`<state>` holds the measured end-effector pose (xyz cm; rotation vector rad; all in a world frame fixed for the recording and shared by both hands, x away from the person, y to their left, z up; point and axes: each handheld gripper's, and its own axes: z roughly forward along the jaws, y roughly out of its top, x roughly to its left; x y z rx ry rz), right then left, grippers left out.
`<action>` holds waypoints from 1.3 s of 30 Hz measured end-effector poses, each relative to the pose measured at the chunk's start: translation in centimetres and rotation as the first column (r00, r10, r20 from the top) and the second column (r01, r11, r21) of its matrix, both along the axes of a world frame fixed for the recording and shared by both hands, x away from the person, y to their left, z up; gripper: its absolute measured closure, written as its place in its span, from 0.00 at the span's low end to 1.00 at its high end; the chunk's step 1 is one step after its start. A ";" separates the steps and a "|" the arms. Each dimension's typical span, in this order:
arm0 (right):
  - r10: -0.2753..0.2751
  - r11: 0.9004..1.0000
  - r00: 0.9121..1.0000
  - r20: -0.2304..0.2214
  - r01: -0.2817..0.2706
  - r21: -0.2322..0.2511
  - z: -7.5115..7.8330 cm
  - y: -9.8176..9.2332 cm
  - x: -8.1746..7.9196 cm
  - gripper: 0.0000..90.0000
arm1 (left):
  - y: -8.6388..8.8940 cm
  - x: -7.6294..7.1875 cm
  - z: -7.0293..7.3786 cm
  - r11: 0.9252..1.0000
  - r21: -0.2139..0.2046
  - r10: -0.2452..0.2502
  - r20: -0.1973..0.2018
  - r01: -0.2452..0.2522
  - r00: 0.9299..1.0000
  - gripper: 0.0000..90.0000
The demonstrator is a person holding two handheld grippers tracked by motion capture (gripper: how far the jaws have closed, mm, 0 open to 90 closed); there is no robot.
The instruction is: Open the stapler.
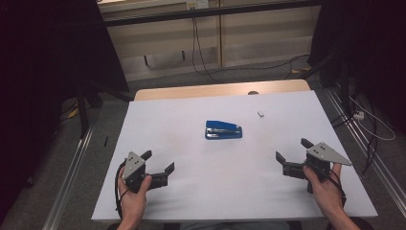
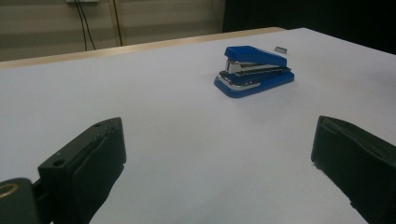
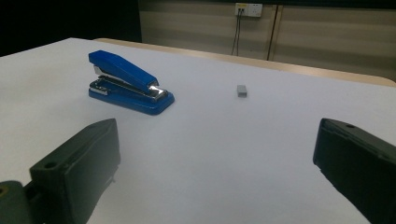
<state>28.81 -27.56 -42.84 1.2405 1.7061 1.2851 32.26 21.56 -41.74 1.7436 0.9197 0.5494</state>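
A blue stapler (image 1: 223, 130) lies shut in the middle of the white table (image 1: 191, 201); it also appears in the left gripper view (image 2: 254, 71) and the right gripper view (image 3: 129, 82). A small grey block of staples (image 1: 260, 114) (image 2: 280, 49) (image 3: 241, 90) rests beyond it to the right. My left gripper (image 1: 158, 162) (image 2: 219, 163) rests near the front left, open, nothing between its jaws. My right gripper (image 1: 293, 150) (image 3: 217, 168) rests near the front right, open and empty too. Both point inward toward the stapler, well short of it.
A wooden strip (image 1: 220, 89) runs along the table's far edge. Beyond it lie grey floor, cables (image 1: 198, 52) and a pale wall. Dark curtains flank both sides. Metal rails (image 1: 72, 167) run along the floor beside the table.
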 end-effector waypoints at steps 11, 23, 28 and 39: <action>0.034 0.999 0.999 0.002 -0.034 -0.005 0.2 1.1 0.6 0.02 | -1.2 0.6 0.0 0.999 0.036 -0.024 -0.016 0.025 1.000 0.05; 0.115 0.993 0.993 0.030 -0.115 -0.017 0.9 2.6 1.7 0.03 | -3.0 1.2 0.1 0.996 0.041 -0.079 -0.031 0.081 0.996 0.05; 0.149 0.989 0.988 0.041 -0.148 -0.006 1.1 3.6 2.5 0.04 | -3.2 1.6 0.4 0.995 0.037 -0.091 -0.030 0.092 0.995 0.05; 0.194 0.981 0.980 0.038 -0.195 0.014 1.3 4.9 3.9 0.08 | -4.3 3.1 0.6 0.993 0.025 -0.116 -0.012 0.116 0.993 0.04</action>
